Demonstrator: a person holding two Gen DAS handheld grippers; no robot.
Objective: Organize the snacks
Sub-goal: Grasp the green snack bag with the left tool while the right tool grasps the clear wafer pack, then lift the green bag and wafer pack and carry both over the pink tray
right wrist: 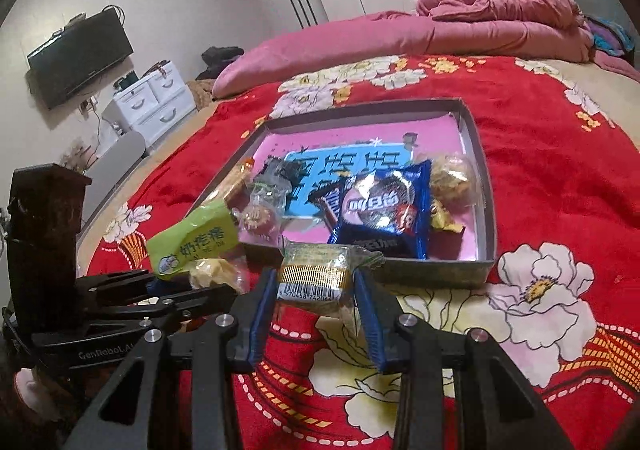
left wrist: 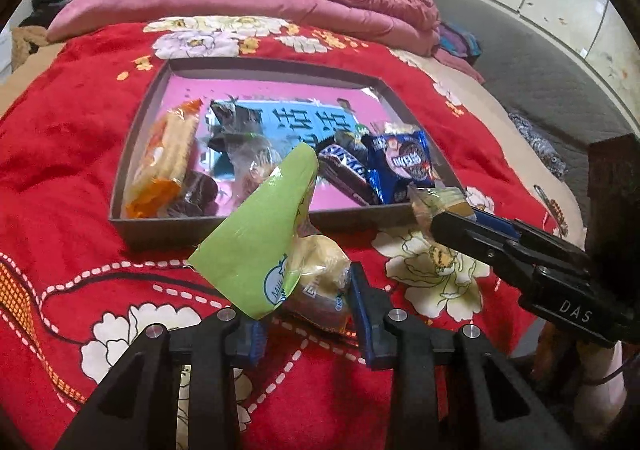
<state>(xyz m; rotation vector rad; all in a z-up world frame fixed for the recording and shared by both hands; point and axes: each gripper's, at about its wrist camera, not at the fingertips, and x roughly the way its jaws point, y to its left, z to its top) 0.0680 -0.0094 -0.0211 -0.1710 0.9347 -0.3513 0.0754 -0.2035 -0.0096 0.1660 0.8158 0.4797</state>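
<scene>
- Your left gripper (left wrist: 308,306) is clamped on a green-wrapped snack (left wrist: 260,234), held above the red floral blanket (left wrist: 60,154) just short of the tray's near wall.
- Your right gripper (right wrist: 316,306) pinches a small clear-wrapped pastry (right wrist: 316,274) with a gold barcode band — also just before the near wall.
- The shallow grey tray (right wrist: 486,186) lies on the blanket with a pink printed sheet on its floor.
- Inside it: an orange cracker pack (left wrist: 166,158) at the left, a Snickers bar (left wrist: 346,170) and a blue cookie pack (left wrist: 404,166) towards the right, with clear-wrapped sweets (right wrist: 450,178) far right.
- The dark wrapped pieces (left wrist: 200,190) beside the crackers are too blurred to identify, and the green wrapper hides part of the tray's middle.
</scene>
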